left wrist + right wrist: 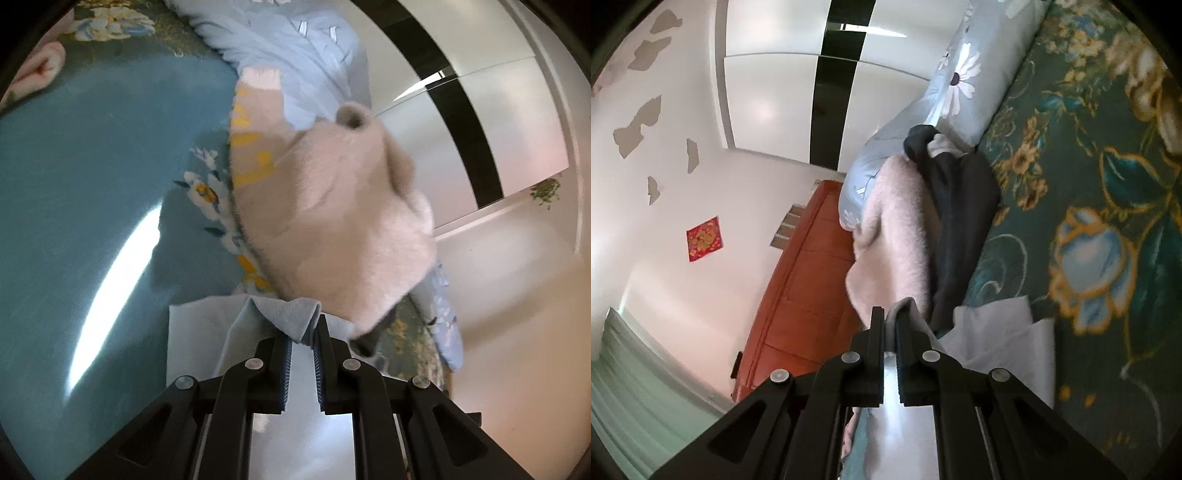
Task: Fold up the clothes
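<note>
My left gripper [302, 332] is shut on a bunched edge of a light blue garment [280, 314], which hangs down over the gripper toward the camera. My right gripper [891, 325] is shut on another edge of the same pale garment [993, 328], which trails to the right over the bed. Beyond both grippers lies a fuzzy pale pink sweater [332, 221], with yellow lettering on its left side; it also shows in the right wrist view [897, 229]. A dark grey garment [956, 221] lies beside the pink sweater.
The bed has a teal floral cover [1089, 184] [74, 184]. A light blue quilt with daisies [953, 81] [295, 48] lies rolled along the bed's far side. A pink item [40, 70] sits at the far left. A white wardrobe [783, 92] and an orange-brown headboard [805, 288] stand beyond.
</note>
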`<state>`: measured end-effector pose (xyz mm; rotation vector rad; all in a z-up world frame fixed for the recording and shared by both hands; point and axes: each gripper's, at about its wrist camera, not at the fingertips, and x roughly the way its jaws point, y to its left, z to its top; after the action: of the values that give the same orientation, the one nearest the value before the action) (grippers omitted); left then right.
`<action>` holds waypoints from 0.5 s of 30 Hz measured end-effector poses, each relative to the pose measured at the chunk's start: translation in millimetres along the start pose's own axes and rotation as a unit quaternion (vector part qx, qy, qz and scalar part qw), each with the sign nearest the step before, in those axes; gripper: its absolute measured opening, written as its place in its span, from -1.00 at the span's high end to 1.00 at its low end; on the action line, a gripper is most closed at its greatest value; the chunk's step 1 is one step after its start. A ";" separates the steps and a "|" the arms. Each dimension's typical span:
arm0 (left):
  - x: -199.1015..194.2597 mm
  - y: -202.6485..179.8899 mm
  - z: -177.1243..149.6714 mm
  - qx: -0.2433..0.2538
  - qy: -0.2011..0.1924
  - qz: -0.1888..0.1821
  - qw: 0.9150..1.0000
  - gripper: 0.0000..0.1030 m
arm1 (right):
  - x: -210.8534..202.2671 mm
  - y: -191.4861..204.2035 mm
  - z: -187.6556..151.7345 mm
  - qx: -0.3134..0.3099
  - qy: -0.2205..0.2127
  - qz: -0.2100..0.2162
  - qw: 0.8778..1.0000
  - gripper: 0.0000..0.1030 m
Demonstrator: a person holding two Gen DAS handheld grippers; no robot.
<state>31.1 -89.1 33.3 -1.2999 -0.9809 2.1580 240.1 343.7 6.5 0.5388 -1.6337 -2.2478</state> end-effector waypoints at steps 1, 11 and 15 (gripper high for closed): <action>7.0 1.9 1.6 -0.001 0.003 0.001 1.000 0.77 | 1.3 -8.8 -0.1 0.009 -0.001 0.003 1.000 0.90; 37.1 12.7 2.1 -0.030 0.013 -0.013 0.999 0.45 | -6.4 -43.6 9.7 0.046 -0.009 -0.003 0.999 0.84; 16.1 19.2 -5.4 -0.060 0.002 -0.056 0.997 0.07 | -5.7 -48.5 11.3 0.055 -0.009 0.005 0.998 0.73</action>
<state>28.3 -88.9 7.8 -1.2701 -1.1695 2.0388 238.3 370.3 -35.9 0.5366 -1.7729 -2.1711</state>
